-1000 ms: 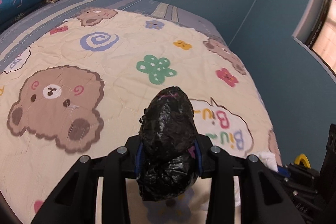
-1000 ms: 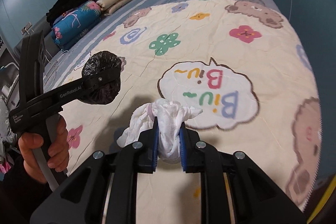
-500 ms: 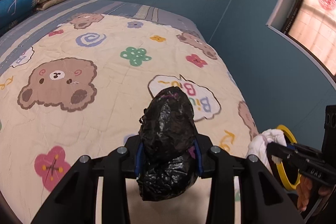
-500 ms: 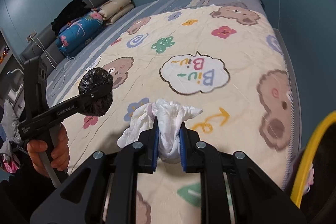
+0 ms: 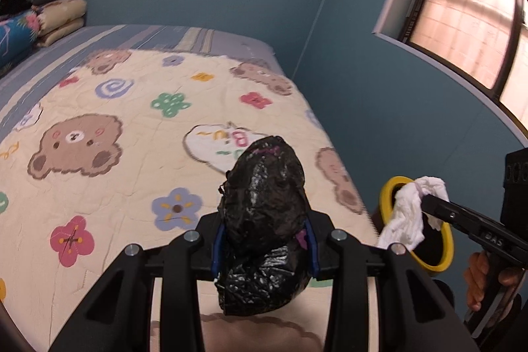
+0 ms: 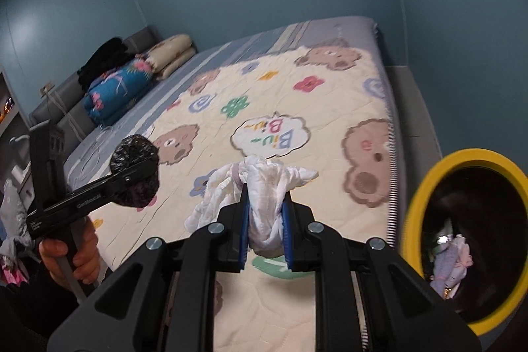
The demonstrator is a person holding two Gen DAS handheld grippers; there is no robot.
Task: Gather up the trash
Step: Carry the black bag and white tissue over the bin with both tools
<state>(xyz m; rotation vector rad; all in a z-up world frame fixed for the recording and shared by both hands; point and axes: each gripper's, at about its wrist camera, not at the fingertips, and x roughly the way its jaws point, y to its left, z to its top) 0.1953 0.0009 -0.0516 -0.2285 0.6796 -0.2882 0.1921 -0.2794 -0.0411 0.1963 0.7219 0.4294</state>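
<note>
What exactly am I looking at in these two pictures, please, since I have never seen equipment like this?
There is no robot here: a person holds a hand-operated black plastic gripper in each hand, and each one carries a wide-angle camera looking forward along its two fingers. The left gripper is shut on a crumpled black plastic bag; its picture also shows the other tool from the side. The right gripper is shut on a wad of white tissue paper; there you also see the person's left hand. Below lies a bed with a cream quilt printed with bears and flowers. Beside the bed stands a yellow-rimmed round bin, already holding some rubbish.
</note>
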